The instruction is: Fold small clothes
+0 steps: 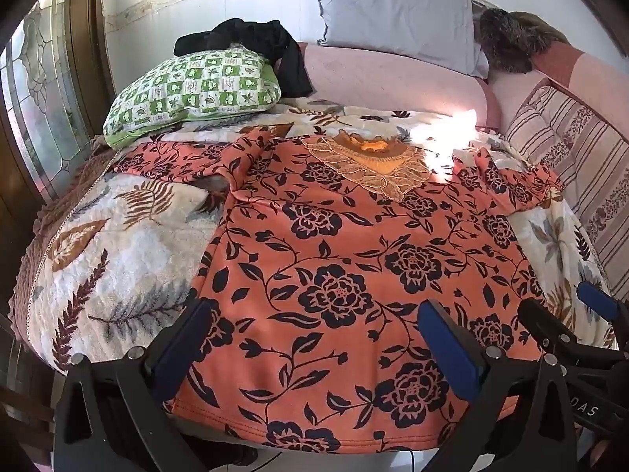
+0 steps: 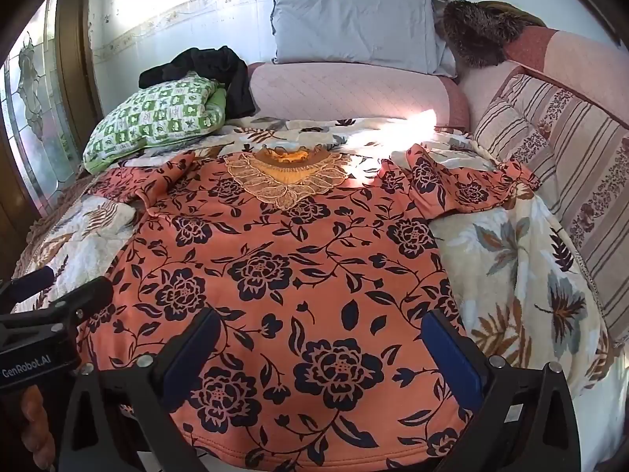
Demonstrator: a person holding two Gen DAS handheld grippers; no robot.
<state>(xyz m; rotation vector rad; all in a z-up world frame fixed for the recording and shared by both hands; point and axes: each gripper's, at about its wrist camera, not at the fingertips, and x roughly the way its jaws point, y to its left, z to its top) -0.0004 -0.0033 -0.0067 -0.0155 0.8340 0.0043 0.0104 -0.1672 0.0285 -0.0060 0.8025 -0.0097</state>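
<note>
An orange top (image 1: 346,259) with dark flower print and a lace collar (image 1: 369,165) lies spread flat on the bed, front up, hem toward me, sleeves out to both sides. My left gripper (image 1: 314,338) hovers open over the lower left part of the top, nothing between its blue pads. My right gripper (image 2: 322,350) stands open over the lower right part of the same top (image 2: 298,259), also empty. In the left wrist view the right gripper (image 1: 566,314) shows at the right edge. In the right wrist view the left gripper (image 2: 63,287) shows at the left edge.
A leaf-print blanket (image 1: 118,244) covers the bed. A green checked pillow (image 1: 196,90) with a black garment (image 1: 251,43) on it lies at the back left. A grey pillow (image 2: 354,19), a pink bolster (image 2: 346,90) and striped cushions (image 2: 570,165) line the back and right.
</note>
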